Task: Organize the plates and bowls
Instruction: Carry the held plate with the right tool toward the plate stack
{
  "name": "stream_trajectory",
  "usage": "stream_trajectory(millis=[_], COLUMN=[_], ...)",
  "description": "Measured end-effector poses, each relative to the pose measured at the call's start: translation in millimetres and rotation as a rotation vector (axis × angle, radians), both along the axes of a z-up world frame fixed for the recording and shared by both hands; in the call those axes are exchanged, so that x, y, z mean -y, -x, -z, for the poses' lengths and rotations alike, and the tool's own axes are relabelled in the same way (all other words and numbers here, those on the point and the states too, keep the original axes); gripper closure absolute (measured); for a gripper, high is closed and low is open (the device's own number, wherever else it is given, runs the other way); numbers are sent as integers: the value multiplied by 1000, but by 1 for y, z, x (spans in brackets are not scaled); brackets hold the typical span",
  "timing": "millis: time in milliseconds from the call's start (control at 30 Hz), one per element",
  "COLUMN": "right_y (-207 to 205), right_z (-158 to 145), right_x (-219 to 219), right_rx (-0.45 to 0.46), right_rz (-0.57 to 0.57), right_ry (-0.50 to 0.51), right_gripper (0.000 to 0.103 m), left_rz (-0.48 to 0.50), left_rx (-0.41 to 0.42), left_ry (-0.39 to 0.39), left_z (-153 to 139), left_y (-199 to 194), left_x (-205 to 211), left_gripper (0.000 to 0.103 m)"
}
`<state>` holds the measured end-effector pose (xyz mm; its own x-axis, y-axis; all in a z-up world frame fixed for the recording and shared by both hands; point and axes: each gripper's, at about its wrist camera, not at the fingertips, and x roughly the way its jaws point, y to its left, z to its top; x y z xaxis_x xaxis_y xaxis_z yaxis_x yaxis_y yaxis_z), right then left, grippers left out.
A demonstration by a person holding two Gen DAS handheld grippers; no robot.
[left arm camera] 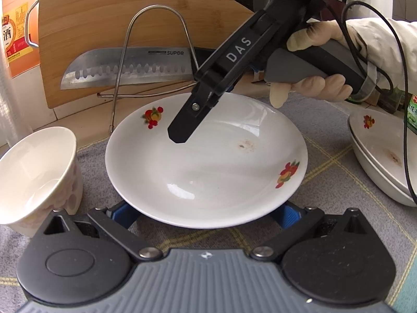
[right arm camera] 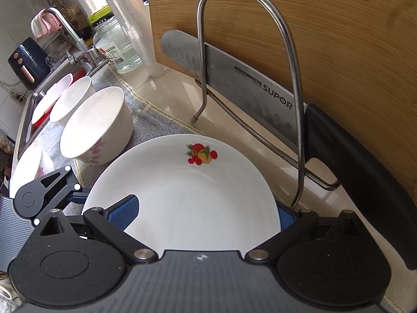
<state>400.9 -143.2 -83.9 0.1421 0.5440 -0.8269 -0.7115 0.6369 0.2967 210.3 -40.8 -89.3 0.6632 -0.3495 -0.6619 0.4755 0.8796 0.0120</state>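
Observation:
A white plate with fruit decals (left arm camera: 208, 167) (right arm camera: 187, 198) lies on the grey checked mat (left arm camera: 325, 172). My left gripper (left arm camera: 204, 216) is open at the plate's near rim, and its blue fingertips (left arm camera: 288, 215) are partly hidden under that rim. It also shows at the left of the right wrist view as the left gripper (right arm camera: 44, 195). A gloved hand (left arm camera: 318, 83) brings my right gripper (left arm camera: 179, 130) (right arm camera: 206, 214) in over the far side of the plate. It is open, with one blue pad (right arm camera: 125, 211) above the plate and the other behind its rim.
A white bowl with pink flowers (left arm camera: 39, 177) (right arm camera: 96, 125) stands left of the plate, with more bowls (right arm camera: 73, 99) toward the sink. Two stacked plates (left arm camera: 383, 156) sit at the right. Behind are a wire rack (left arm camera: 156, 52), a knife (left arm camera: 125, 70) and a wooden board (left arm camera: 104, 13).

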Motion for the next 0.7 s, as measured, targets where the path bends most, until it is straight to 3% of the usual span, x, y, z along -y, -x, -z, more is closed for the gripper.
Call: stream_trajectory(millis=[700], right_y=[28], right_z=[-17], right_x=[3], right_rx=[-1], right_rz=[9], right_ry=[5], right_gripper=[0], left_rz=[19], left_rx=[-45], left_ry=[-33], left_z=[-20], left_y=[10], left_x=[1], left_gripper=[0])
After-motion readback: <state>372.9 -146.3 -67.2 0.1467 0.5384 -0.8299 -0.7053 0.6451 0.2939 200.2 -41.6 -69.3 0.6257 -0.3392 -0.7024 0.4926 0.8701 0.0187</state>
